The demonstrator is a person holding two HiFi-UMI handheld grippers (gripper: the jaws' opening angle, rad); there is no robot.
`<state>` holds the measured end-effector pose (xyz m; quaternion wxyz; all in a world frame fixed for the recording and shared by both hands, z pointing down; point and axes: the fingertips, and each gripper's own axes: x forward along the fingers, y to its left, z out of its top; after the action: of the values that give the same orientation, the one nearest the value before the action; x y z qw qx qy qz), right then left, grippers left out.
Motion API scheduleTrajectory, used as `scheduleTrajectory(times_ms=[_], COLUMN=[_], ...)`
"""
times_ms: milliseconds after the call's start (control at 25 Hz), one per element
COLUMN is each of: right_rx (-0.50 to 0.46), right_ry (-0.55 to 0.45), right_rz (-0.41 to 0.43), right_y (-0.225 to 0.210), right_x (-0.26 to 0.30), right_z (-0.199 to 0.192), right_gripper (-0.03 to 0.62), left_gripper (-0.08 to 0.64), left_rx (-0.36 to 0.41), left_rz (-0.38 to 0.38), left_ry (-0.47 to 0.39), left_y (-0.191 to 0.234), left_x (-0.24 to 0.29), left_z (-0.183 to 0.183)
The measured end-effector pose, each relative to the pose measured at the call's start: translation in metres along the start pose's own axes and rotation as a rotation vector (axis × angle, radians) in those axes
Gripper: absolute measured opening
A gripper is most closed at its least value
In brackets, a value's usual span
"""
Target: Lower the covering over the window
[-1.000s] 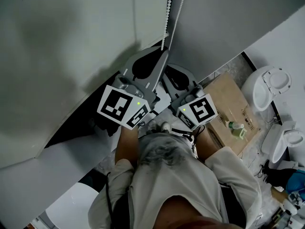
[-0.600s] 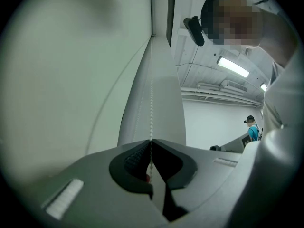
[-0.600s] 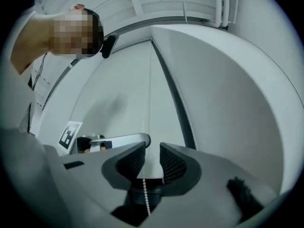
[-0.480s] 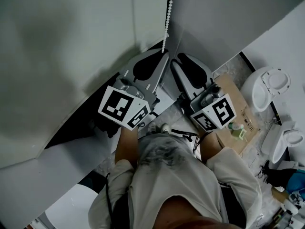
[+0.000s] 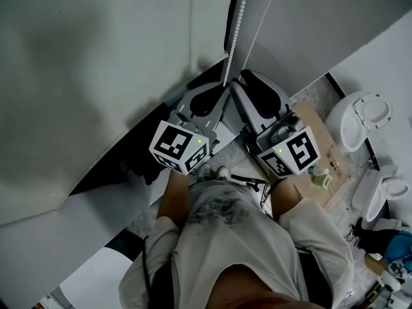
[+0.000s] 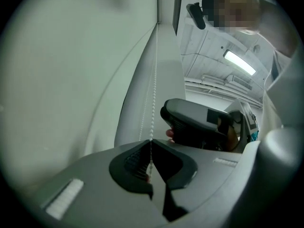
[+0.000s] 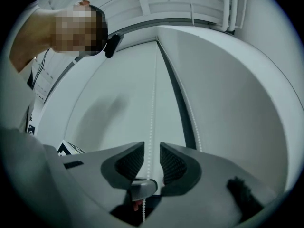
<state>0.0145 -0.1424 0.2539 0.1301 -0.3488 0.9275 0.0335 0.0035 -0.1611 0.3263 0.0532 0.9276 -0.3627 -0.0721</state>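
From my head, the bead chain [image 5: 237,31] hangs vertically, straight into both tools. My left gripper [image 5: 217,94] and right gripper [image 5: 250,85] sit side by side at its lower end. A closed cardboard box [image 5: 309,134] on the floor carries 1 small bottle [image 5: 318,174]. In the left gripper view, my jaws are clenched on the chain, which rises along the blind [image 6: 71,80]. In the right gripper view, my jaws are opening with the chain between the pads, unpressed, so I'd regrip higher.

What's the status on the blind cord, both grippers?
Left gripper shut on bead chain. Right gripper jaws opening, chain between them, unpinched. Roller blind hangs behind; nothing seen blocking.
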Motion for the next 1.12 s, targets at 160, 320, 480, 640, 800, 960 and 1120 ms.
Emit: scheduleTrajectory(times_ms=[160, 320, 480, 640, 800, 960, 1120], right_rx=[0.001, 0.002, 0.001, -0.008, -0.013, -0.007, -0.009], right_ry=[0.022, 0.038, 0.049, 0.061, 0.072, 0.093, 0.113], right_rz=[0.008, 0.008, 0.008, -0.006, -0.034, -0.058, -0.07], right_y=[0.002, 0.0, 0.001, 0.0, -0.006, -0.013, -0.013], right_x=[0.004, 0.007, 0.008, 0.006, 0.001, -0.006, -0.013], right_z=[-0.005, -0.008, -0.008, -0.012, -0.021, -0.028, -0.033], right_gripper=[0.104, 0.106, 0.106, 0.106, 0.106, 0.106, 0.107], left_gripper=[0.015, 0.015, 0.015, 0.021, 0.035, 0.088, 0.125], left_rx=[-0.014, -0.017, -0.017, -0.006, 0.026, 0.016, 0.0], left_rz=[0.017, 0.023, 0.023, 0.039, 0.059, 0.066, 0.084], left_ry=[0.03, 0.037, 0.036, 0.003, 0.006, 0.041, 0.06], left_y=[0.007, 0.012, 0.013, 0.016, 0.018, 0.016, 0.018], left_x=[0.0, 0.001, 0.002, -0.002, -0.008, -0.011, -0.022], left_z=[-0.013, -0.016, -0.013, -0.011, -0.016, -0.03, -0.037])
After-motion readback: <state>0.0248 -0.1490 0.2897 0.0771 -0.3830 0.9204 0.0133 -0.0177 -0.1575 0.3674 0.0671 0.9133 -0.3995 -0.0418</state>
